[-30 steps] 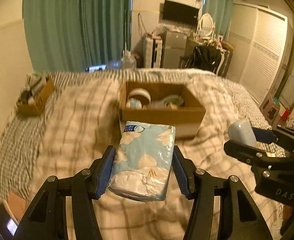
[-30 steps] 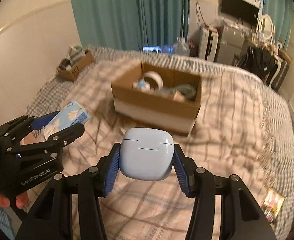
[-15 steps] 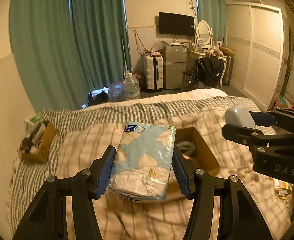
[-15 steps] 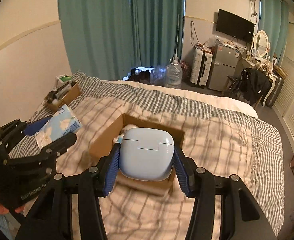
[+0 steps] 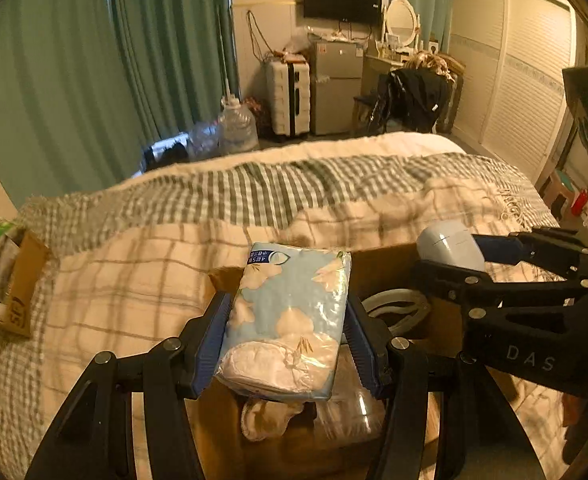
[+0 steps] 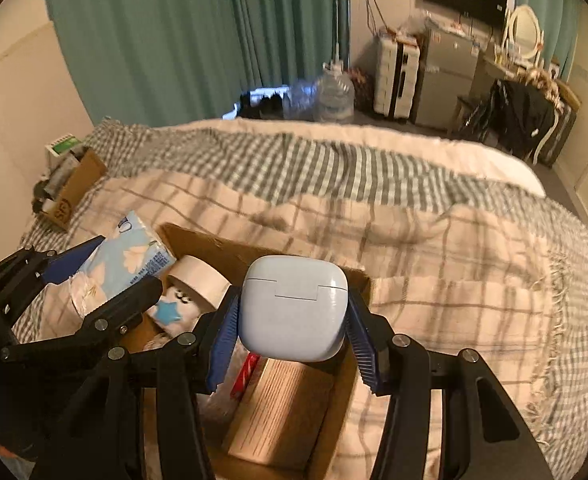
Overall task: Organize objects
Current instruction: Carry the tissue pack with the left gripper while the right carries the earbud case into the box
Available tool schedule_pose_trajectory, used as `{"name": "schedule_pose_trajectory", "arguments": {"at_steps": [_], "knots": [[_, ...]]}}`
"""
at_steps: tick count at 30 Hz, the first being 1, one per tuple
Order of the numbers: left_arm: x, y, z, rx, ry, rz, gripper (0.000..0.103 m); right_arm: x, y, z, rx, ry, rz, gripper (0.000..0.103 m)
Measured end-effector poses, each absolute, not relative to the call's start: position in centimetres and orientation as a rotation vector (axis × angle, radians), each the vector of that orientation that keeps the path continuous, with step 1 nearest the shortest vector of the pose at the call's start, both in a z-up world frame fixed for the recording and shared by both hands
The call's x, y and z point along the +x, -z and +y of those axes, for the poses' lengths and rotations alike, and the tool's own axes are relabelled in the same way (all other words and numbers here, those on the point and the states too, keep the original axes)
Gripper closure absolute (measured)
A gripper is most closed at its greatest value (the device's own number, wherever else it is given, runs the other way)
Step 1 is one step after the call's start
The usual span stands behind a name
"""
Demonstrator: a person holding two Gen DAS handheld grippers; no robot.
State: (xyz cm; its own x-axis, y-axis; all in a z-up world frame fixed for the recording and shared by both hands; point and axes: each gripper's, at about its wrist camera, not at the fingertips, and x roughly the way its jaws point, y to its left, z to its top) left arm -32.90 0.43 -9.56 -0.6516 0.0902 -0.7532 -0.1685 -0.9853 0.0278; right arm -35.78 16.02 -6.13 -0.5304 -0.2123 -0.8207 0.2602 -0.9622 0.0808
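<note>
Blue ribbed pads of the left gripper (image 5: 288, 340) clamp a floral tissue pack (image 5: 290, 316) by its long sides, lengthwise along the fingers, apparently so that it hangs level. The pack hovers over the open cardboard box (image 5: 386, 262), which fills the 6 o'clock region of the left wrist view. The right gripper (image 6: 292, 338) pinches a pale blue earbud case (image 6: 294, 308) by its two flanks, lid seam facing the camera, above the same box (image 6: 262, 254). Inside lie a tape roll (image 6: 202, 280) at 9 o'clock of the case and a flat packet (image 6: 282, 412) at 6 o'clock. Both loads appear positioned for release into the box. A smaller box of oddments (image 6: 72, 190) sits at 10 o'clock on the checked bedspread (image 6: 434, 260).
</note>
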Motion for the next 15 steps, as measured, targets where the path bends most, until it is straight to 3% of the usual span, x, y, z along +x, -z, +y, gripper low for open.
{"name": "schedule_pose_trajectory", "arguments": {"at_steps": [7, 10, 11, 15], "knots": [[-33.2, 11.8, 0.1, -1.271, -2.691, 0.092, 0.045, -36.4, 8.5, 16.5, 1.382, 2.51, 0.008, 0.052], [-33.0, 10.9, 0.2, -1.275, -2.687, 0.077, 0.041, -35.8, 6.9, 17.4, 1.316, 2.493, -0.103, 0.026], [-32.9, 10.4, 0.3, -1.257, -2.683, 0.09, 0.038, -35.5, 5.9, 17.7, 1.29, 2.513, -0.114, 0.025], [-31.1, 6.6, 1.0, -1.135, -2.767, 0.143, 0.002, -34.2, 1.8, 18.9, 1.211, 2.595, -0.101, 0.022]]}}
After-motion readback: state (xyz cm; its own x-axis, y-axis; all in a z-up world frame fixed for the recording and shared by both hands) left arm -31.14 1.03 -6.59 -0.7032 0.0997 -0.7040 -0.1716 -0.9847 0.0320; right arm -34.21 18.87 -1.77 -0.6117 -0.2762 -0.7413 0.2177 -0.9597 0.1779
